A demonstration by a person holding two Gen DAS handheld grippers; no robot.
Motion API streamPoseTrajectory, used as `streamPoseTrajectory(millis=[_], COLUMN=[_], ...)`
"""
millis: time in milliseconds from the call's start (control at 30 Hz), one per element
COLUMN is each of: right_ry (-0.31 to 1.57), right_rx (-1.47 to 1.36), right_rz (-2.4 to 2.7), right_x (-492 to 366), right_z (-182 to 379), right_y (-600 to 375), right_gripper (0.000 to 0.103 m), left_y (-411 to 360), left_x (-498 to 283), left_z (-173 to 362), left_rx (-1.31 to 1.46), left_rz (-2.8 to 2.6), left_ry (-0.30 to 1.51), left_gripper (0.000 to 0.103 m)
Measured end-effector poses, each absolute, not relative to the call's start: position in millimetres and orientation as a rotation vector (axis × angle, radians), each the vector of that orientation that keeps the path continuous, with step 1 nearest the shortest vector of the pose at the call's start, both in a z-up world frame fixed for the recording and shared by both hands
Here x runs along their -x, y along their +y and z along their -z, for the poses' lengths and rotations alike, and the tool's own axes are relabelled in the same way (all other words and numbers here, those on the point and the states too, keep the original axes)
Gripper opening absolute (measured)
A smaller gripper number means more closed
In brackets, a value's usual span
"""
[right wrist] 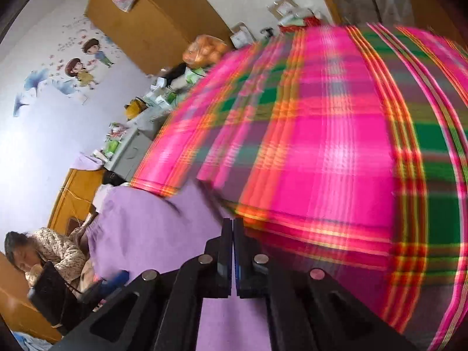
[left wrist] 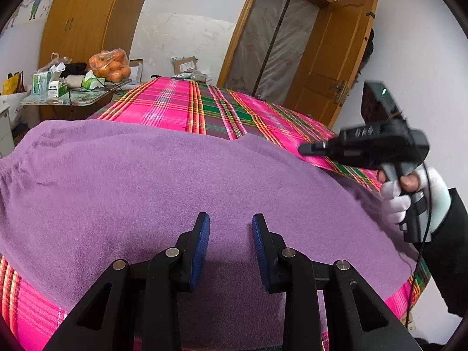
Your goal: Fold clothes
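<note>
**Left jaws apart over purple garment, right jaws shut at its far edge**

Blue pads of the left gripper (left wrist: 231, 225) stand apart, nothing between them, hovering just above the purple fleece garment (left wrist: 175, 181). Garment lies spread flat on the plaid bedsheet (left wrist: 175, 102), covering the near part of the bed; the sheet shows bare beyond the garment's far edge and in strips at its near corners. Elastic-looking gathered hem at the garment's left end.

Right gripper (left wrist: 304, 147), seen from the left wrist view, is at the garment's far right edge, tip low over the sheet beside the cloth. Held by a white-gloved hand (left wrist: 409, 196) with a dark sleeve. From its own view the right gripper (right wrist: 233, 222) has its jaws pressed together, only a thin slit between the pads; no cloth visible in them. Garment (right wrist: 140, 228) sits left of and below those fingers, sheet (right wrist: 336, 146) ahead and right. That view is motion-blurred.

Beyond the garment's far left corner: cluttered side table (left wrist: 67, 99) with a bag of oranges (left wrist: 109, 64).
</note>
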State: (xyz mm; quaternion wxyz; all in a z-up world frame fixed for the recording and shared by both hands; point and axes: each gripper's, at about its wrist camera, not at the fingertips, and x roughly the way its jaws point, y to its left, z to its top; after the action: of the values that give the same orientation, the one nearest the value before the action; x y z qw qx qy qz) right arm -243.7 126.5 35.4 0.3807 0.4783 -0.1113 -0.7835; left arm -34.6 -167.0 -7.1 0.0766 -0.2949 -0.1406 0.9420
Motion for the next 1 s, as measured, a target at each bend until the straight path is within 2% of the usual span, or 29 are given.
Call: streamPoseTrajectory(millis=[133,233,433,500,567,667,833,900,1000], right_ry=[-0.205,-0.168,-0.396,-0.455,-0.484,-0.487,-0.302,-0.201,-0.191], right_rx=[-1.215,-1.29,-1.232,-1.199,-1.168,-1.124,-1.11,-1.158,-1.173], right_rz=[1.887,1.88,1.867,1.833,1.797,1.743,1.66,1.68,1.748], right_x=[245.1,265.4,304.5,307.6,308.6,301.4,286.5,283.1,286.9], right_z=[-36.2,-13.0,7.9,9.2,8.8,7.4,0.9,4.6,6.6], right_y=[79.3,55.3,75.0,80.7,83.9,69.2,26.0,16.3,19.5], right_gripper=[0.002,0.001,0.0,0.005,0.018,0.018,0.018,0.018,0.009], left_y=[-167.3,-167.6,-168.1,-168.3,-168.0,-170.3,-182.1,-198.6,-224.5], left_x=[33.5,33.1,32.5,32.5,32.8,35.6,39.2,43.1,48.9], left_z=[7.2,7.1,7.2,7.5,7.0,-0.1,-24.6,-24.6,-20.5], left_rx=[0.88,0.878,0.876,0.877,0.884,0.927,0.891,0.935,1.03], left_rz=[-2.822,-2.824,-2.825,-2.821,-2.819,-2.824,-2.952,-3.022,-3.108], left_ry=[-0.426,-0.423,-0.422,-0.433,-0.446,-0.476,-0.357,-0.368,-0.413], left_gripper=[0.031,0.031,0.031,0.031,0.031,0.031,0.031,0.031,0.031])
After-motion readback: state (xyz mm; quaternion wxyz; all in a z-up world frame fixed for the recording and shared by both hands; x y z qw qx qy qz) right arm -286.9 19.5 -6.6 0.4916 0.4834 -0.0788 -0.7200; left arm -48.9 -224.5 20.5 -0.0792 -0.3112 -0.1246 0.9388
